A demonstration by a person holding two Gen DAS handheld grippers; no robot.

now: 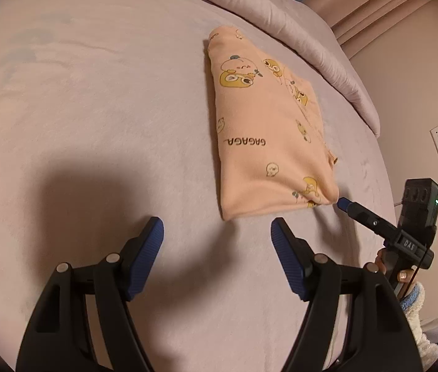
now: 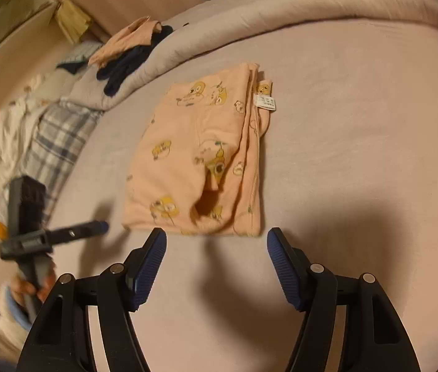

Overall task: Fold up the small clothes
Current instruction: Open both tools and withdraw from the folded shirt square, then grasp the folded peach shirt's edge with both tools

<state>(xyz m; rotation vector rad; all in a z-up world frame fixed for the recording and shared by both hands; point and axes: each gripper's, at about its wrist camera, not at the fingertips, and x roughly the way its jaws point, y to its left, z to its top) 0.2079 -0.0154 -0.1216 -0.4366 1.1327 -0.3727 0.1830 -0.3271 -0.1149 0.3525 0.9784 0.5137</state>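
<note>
The peach printed garment (image 2: 200, 155) lies folded into a thick rectangle on the pale bed sheet (image 2: 358, 130), its long axis running away from us toward the rolled quilt (image 2: 312, 3) at the far edge, its short folded end nearest our tools. In the right wrist view that near end sits just ahead of the right gripper (image 2: 216, 241), almost centred between the 2 blue pads, with a puckered pocket of cloth open at the near edge. From the left wrist view the garment (image 1: 259, 124) lies ahead and off to the right of the left gripper (image 1: 217, 228), so only its near-left corner is close. Both grippers stand spread apart with nothing between their pads, and we see bare sheet in each gap. The right gripper looks squarer to the piece, so we judge it the nearer hand for whatever comes: smoothing that pucker or lifting the bundle aside. Off to the left, a loose pile of clothes (image 2: 129, 49) waits on the quilt's end, well apart from the folded piece.
</note>
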